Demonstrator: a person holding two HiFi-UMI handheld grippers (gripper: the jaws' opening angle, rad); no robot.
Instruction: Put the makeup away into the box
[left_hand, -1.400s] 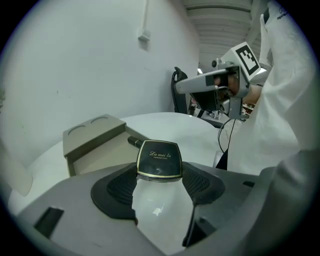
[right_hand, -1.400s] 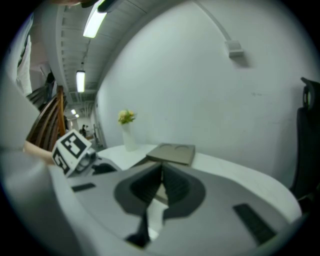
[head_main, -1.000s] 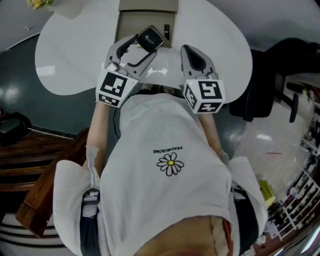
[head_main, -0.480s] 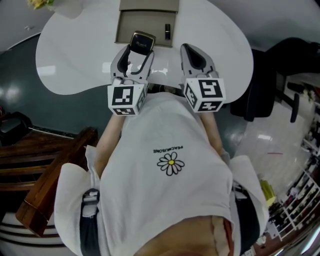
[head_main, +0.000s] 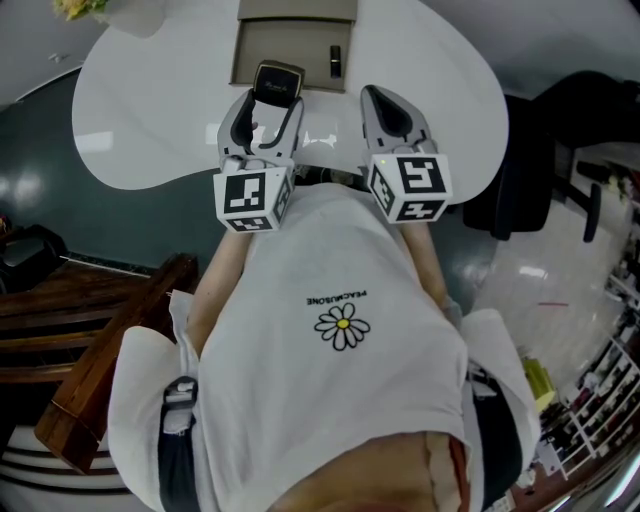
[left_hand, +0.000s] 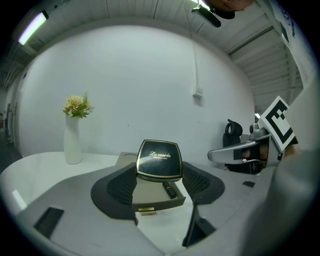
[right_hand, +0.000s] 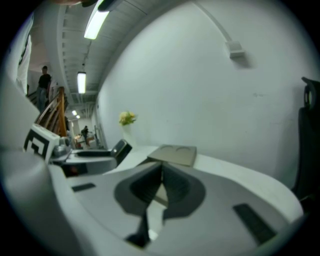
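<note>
A black square compact with gold lettering is clamped in my left gripper. It hangs at the near edge of the beige box's open drawer. In the left gripper view the compact sits between both dark pads, over the drawer, where a dark lipstick tube lies. In the head view the tube lies at the drawer's right side. My right gripper hovers just right of the drawer with nothing in it. Its jaws meet in the right gripper view.
The box stands at the far side of a white rounded table. A white vase with flowers stands at the table's far left. A dark chair is off to the right and wooden furniture lies to the lower left.
My left gripper has rolled from a tilt to upright and shifted slightly right, so the compact now points straight at the drawer. The right gripper has stayed put.
</note>
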